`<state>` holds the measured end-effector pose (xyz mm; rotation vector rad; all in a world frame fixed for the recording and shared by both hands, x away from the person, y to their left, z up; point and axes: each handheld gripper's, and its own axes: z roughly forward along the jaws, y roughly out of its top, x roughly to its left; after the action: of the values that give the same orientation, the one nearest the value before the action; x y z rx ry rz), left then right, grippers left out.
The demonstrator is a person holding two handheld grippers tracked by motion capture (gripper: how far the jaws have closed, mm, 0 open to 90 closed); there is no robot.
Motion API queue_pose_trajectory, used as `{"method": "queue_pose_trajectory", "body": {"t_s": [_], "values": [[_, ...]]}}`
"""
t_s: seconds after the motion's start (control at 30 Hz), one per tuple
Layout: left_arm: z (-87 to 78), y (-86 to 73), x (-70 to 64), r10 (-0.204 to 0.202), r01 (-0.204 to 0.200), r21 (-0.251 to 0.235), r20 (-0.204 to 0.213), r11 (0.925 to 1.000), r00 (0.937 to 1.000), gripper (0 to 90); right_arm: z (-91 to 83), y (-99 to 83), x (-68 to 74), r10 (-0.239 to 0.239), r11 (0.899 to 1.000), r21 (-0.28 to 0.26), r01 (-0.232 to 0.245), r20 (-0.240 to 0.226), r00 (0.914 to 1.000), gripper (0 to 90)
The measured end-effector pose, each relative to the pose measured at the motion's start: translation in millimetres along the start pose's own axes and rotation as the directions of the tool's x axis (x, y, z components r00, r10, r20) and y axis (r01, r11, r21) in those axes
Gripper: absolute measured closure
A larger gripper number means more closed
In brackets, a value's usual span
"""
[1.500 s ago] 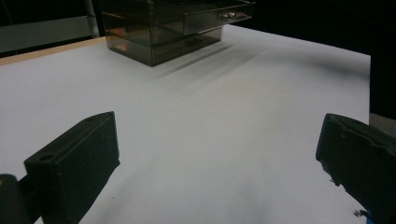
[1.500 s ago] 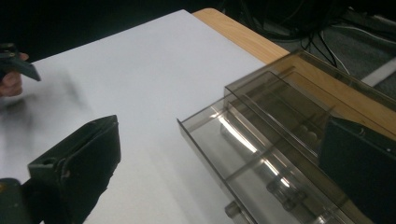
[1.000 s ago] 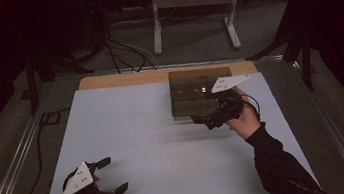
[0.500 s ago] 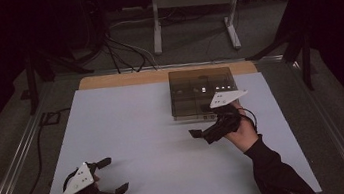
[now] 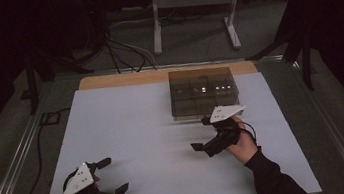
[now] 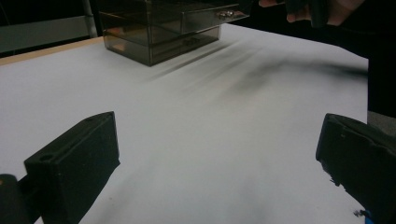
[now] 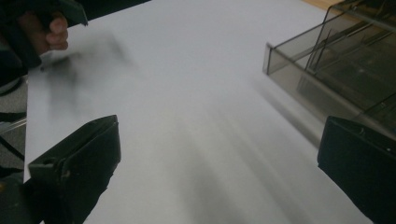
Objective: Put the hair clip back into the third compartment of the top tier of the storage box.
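No text, label, brand, number or sign can be read anywhere in these views.

Room is dim overall; bg and floor around the table (image 5: 129, 133) nearly black, detail lost there. White table top is the brightest area, evenly lit from above, no hard glare. Soft streaky shadows run across it from the smoked plastic drawer box (image 5: 203, 93), and a smudgy dark shadow lies under the right gripper (image 5: 204, 134). High view is grainy, low contrast, w/ colour noise in the dark parts. Both gripper views: near jaws soft and out of focus, some wide-angle stretch at the edges, the far hand (image 7: 46, 32) blurred. Small bright glints on the box front.
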<state>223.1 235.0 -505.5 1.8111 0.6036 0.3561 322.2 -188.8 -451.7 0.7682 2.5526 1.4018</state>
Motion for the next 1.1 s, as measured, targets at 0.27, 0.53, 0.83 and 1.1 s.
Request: {"method": "queue_pose_trajectory", "body": {"t_s": [0.27,0.53,0.83,1.1], "values": [[0.5,-0.5,-0.8,0.000,0.000,0.003,0.003,1.0000,1.0000,0.5,3.4,-29.5,0.6,0.008,1.000,0.022,-0.008,-0.001,1.0000,0.0],[0.8,-0.2,-1.0,0.002,-0.002,0.004,0.007,1.0000,1.0000,0.5,-2.3,-49.0,-0.9,0.021,1.000,0.019,-0.022,0.018,0.9996,0.0],[1.6,-0.9,-1.4,0.001,-0.001,0.013,0.003,0.9999,1.0000,0.5,-13.4,-68.8,1.6,0.019,1.000,0.020,-0.020,0.055,0.9983,0.0],[2.9,-1.2,-1.1,0.005,-0.005,0.025,0.006,0.9997,1.0000,0.5,-25.6,-83.6,2.7,0.021,0.999,0.030,-0.024,0.075,0.9969,0.0]]}}
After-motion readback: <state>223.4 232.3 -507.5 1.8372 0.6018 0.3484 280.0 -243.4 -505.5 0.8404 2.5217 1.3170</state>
